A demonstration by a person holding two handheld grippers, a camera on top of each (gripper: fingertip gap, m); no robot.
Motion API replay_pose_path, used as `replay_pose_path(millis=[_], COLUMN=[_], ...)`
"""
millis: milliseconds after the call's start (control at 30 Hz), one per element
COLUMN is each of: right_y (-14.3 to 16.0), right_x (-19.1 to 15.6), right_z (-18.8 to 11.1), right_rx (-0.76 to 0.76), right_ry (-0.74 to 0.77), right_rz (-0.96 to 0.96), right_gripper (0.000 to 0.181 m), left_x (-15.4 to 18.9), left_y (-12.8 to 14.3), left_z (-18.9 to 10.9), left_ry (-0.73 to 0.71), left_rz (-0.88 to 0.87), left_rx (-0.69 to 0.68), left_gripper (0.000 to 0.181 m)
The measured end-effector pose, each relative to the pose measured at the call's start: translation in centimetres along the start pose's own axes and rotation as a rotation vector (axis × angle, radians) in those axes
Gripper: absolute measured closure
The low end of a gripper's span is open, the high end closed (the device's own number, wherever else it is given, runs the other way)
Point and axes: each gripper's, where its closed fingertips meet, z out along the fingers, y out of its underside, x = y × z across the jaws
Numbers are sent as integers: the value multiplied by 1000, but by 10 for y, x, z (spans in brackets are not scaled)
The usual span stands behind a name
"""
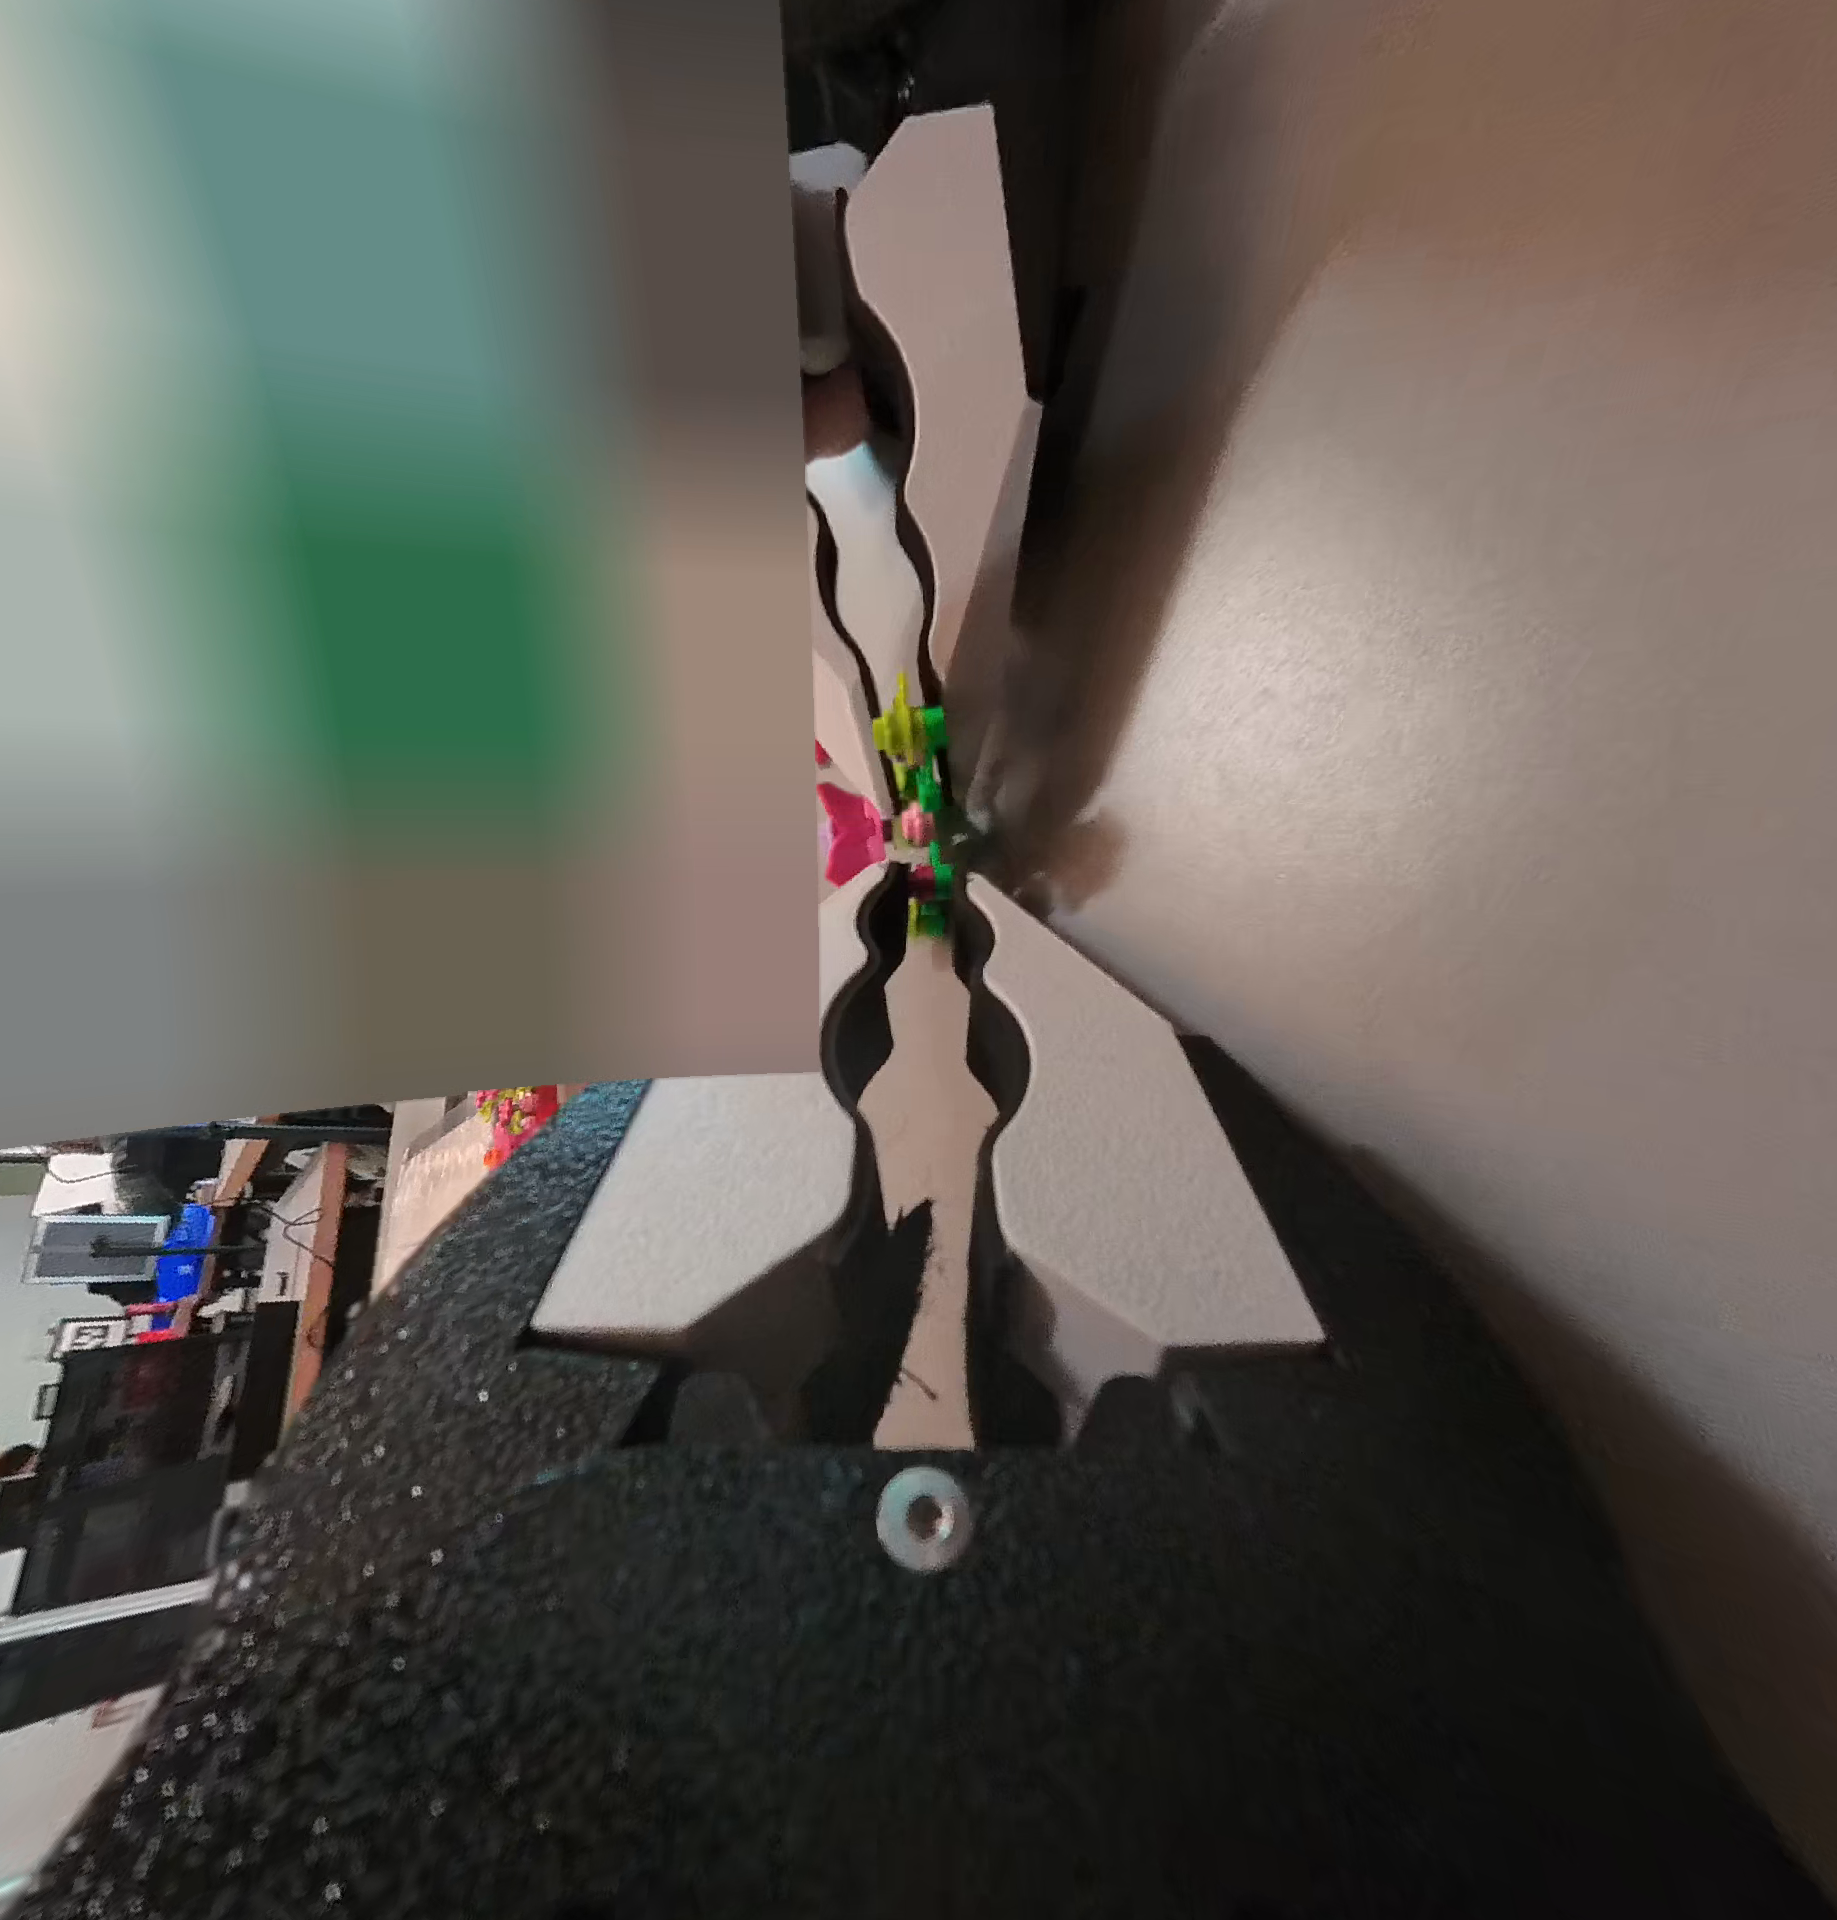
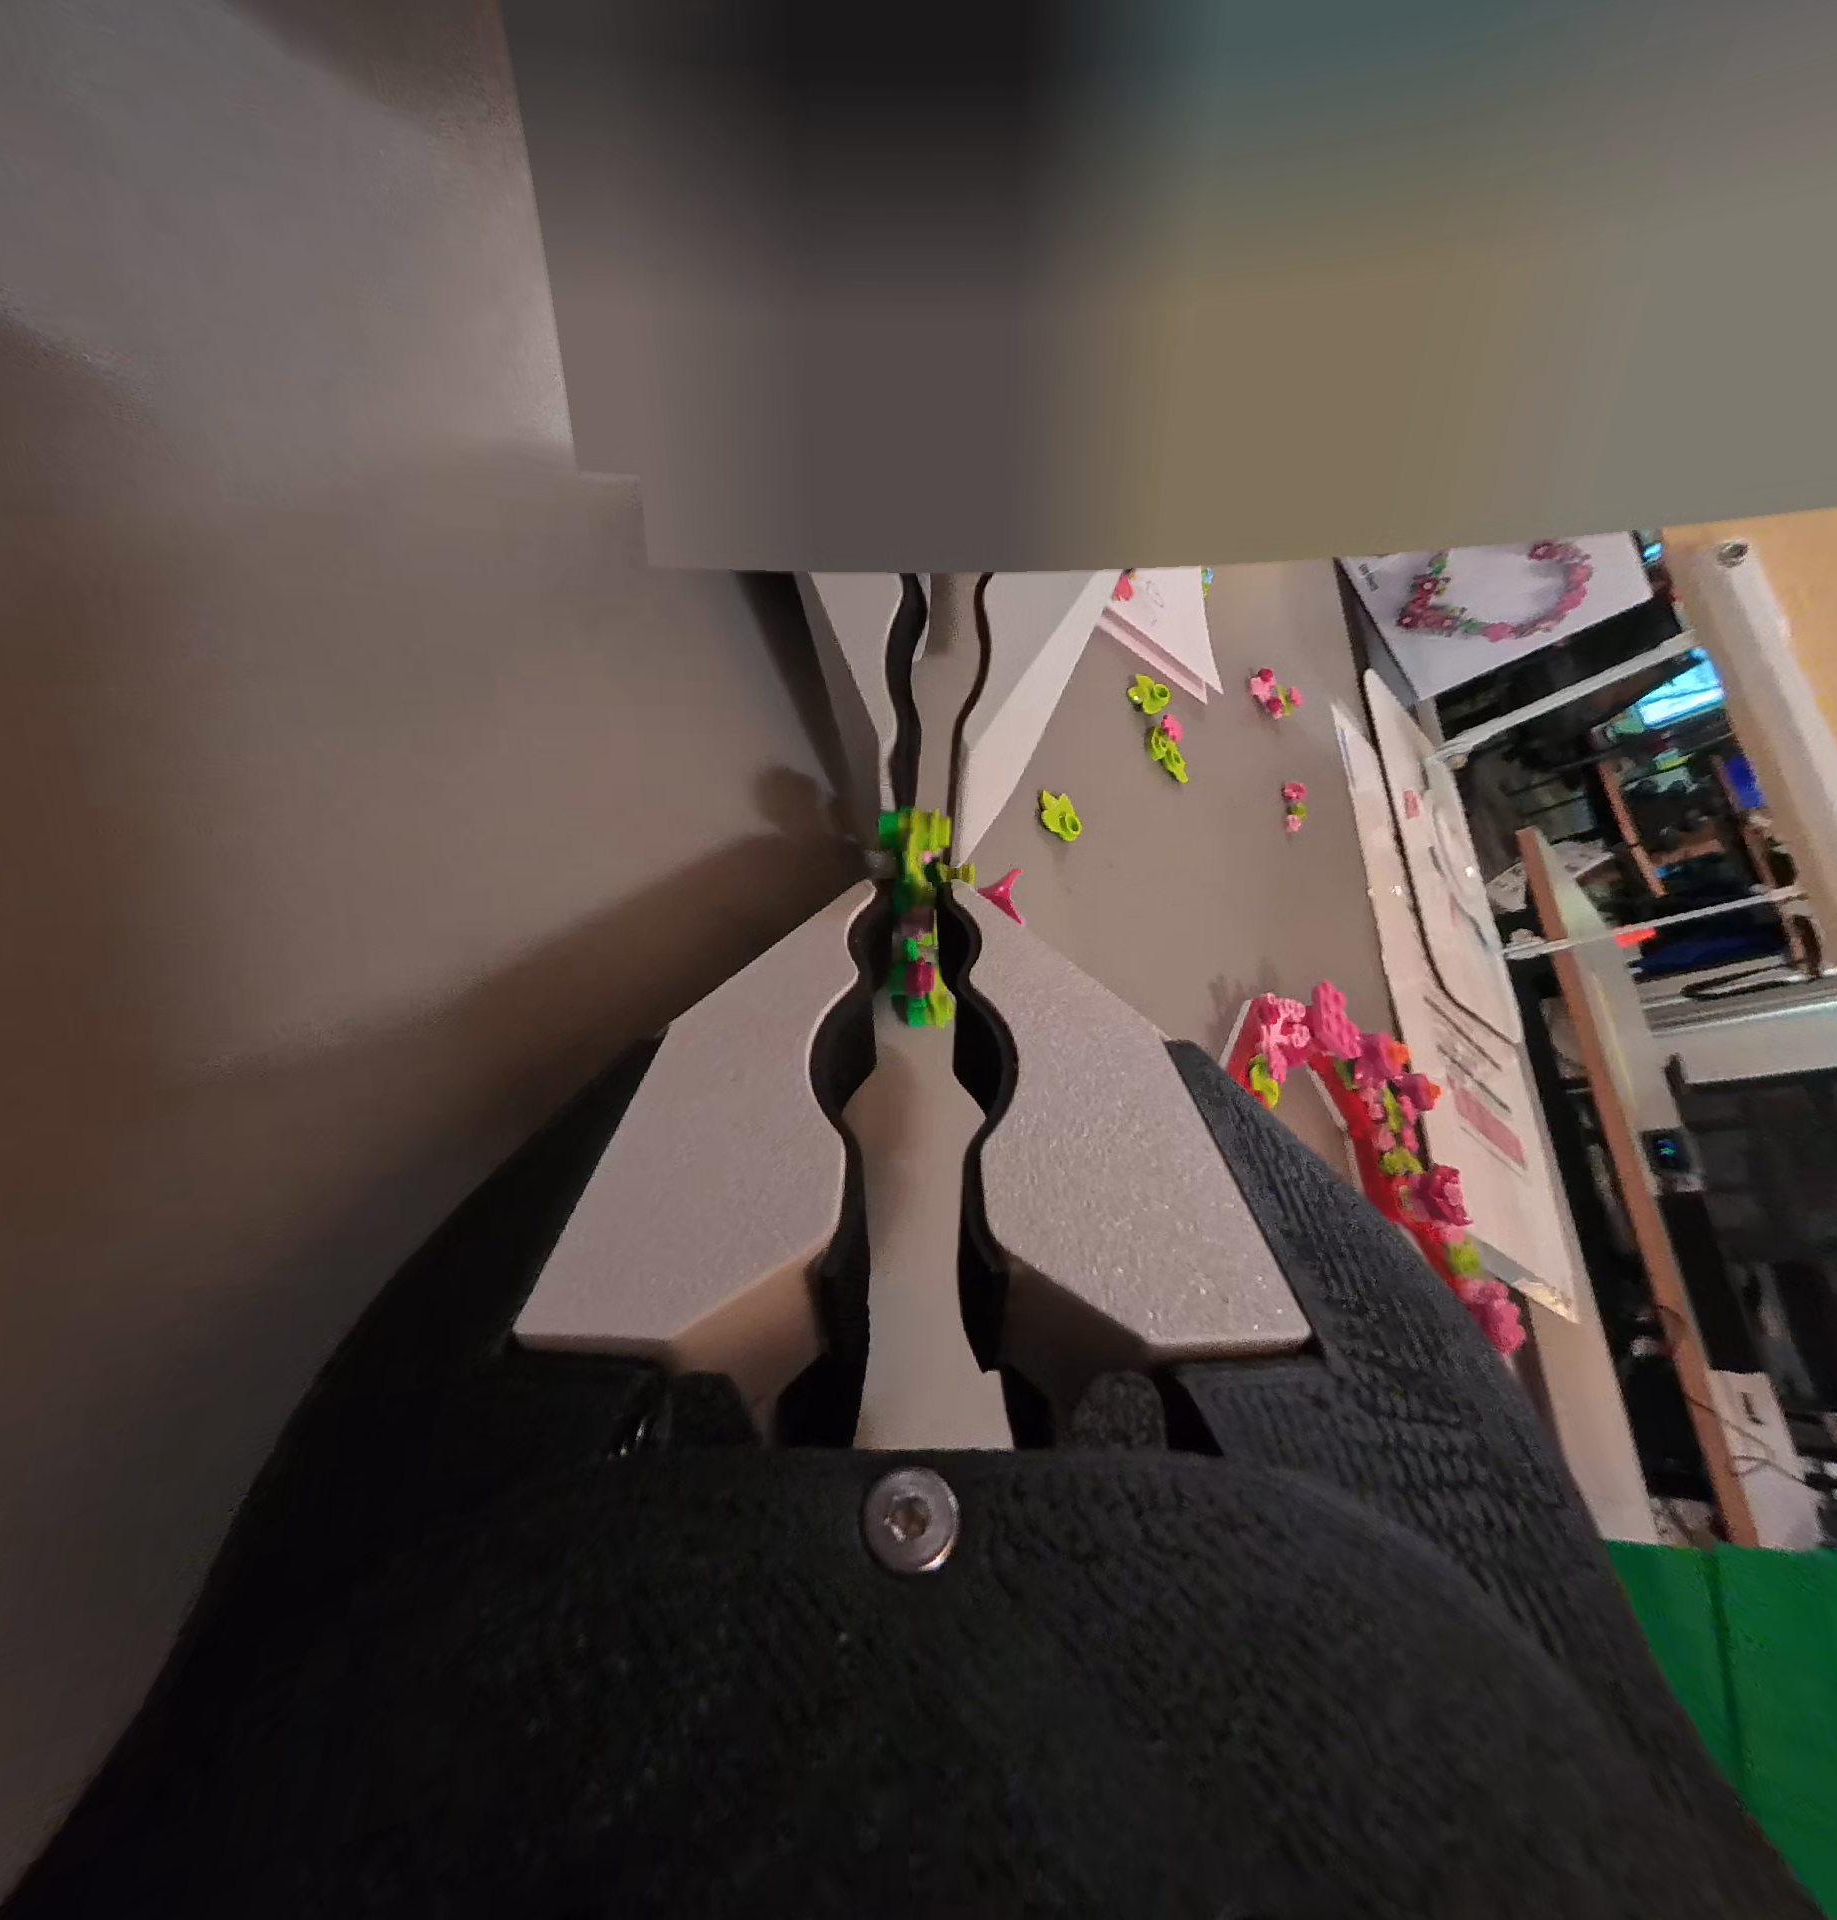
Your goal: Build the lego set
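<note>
My two grippers meet tip to tip over the grey table (image 1: 1413,727). A small lego cluster of green and lime leaves with pink flowers (image 1: 922,821) sits between them. My left gripper (image 1: 929,906) is shut on one end of it. My right gripper (image 2: 914,896) is shut on the cluster (image 2: 919,935), which runs down between its fingers. Each gripper shows in the other's view, coming in from the top: the right one (image 1: 919,748) and the left one (image 2: 935,769). A magenta petal piece (image 1: 846,831) lies just beside the tips; it also shows in the right wrist view (image 2: 1002,891).
Loose lime leaf pieces (image 2: 1059,816) and small pink flower pieces (image 2: 1272,691) lie on the table to the right. A curved pink wreath section (image 2: 1381,1122) lies near the white instruction sheets (image 2: 1454,935). A picture of the wreath (image 2: 1496,603) stands behind. Blurred patches cover the upper part of both views.
</note>
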Motion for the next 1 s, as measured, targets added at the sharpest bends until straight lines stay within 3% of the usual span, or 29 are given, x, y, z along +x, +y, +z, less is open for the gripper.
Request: replay_pose_path(millis=[33,233,333,467,633,1000], right_y=[-1,-6,-3,-4,25,78], right_x=[0,14,36,82,126,167], right_z=[-1,-20,-30,-54,-86,-149], right_rx=[9,133,153,193,100,33], right_ry=[9,128,301,552,815,1185], right_rz=[-16,-126,-212,-77,71,333], right_gripper=[173,137,136,136,137,143], left_x=[-1,-9,-18,-24,-37,-44], left_y=[0,2,4,6,11,32], left_z=[-1,-4,-6,-5,-6,4], left_ry=[-13,-92,-166,-229,-322,-340], left_rz=[13,89,144,193,240,206], left_rx=[2,2,-6,-21,-36,-160], left_gripper=[175,175,175,175,175,175])
